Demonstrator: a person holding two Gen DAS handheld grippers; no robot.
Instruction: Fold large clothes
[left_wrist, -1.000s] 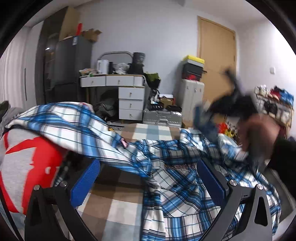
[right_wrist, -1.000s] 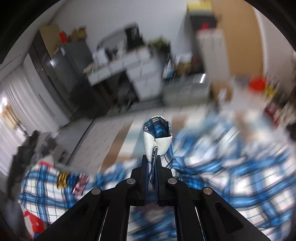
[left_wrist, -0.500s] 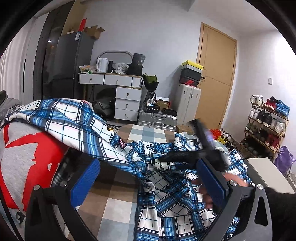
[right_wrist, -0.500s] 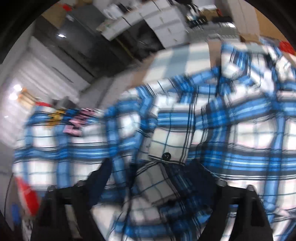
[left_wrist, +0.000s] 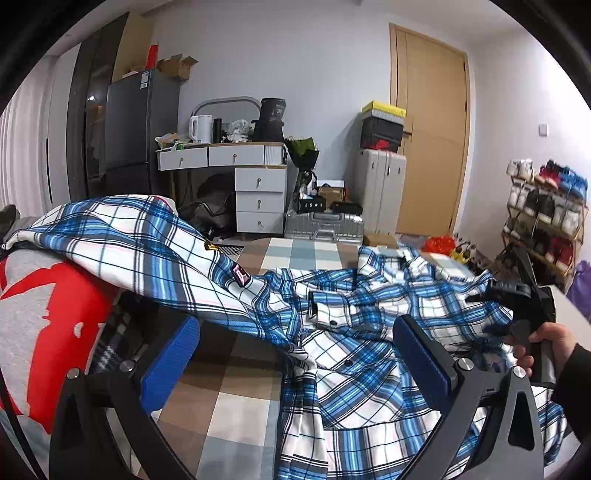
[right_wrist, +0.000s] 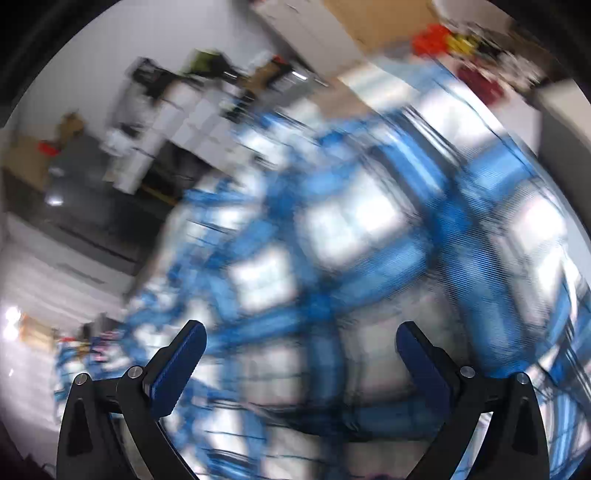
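Observation:
A large blue and white plaid shirt (left_wrist: 369, 332) lies crumpled on a checkered surface (left_wrist: 236, 398), one part draped up over a grey and red cloth (left_wrist: 44, 314) at the left. My left gripper (left_wrist: 295, 321) is open just above the shirt, its blue pads wide apart and gripping nothing. In the left wrist view a hand (left_wrist: 546, 339) holds my right gripper (left_wrist: 491, 314) low over the shirt's right side. The right wrist view is motion-blurred: the right gripper (right_wrist: 301, 332) has its jaws opening wide, with the shirt (right_wrist: 351, 229) close below and nothing pinched.
Beyond the shirt stand a white desk with drawers (left_wrist: 258, 192), a dark fridge (left_wrist: 136, 122), a silver suitcase (left_wrist: 325, 225) on the floor and a wooden door (left_wrist: 432, 125). A shoe rack (left_wrist: 543, 210) lines the right wall.
The right gripper let go of the folded shirt edge, opened wide and swept down to the shirt's right side. The left gripper stayed where it was, open.

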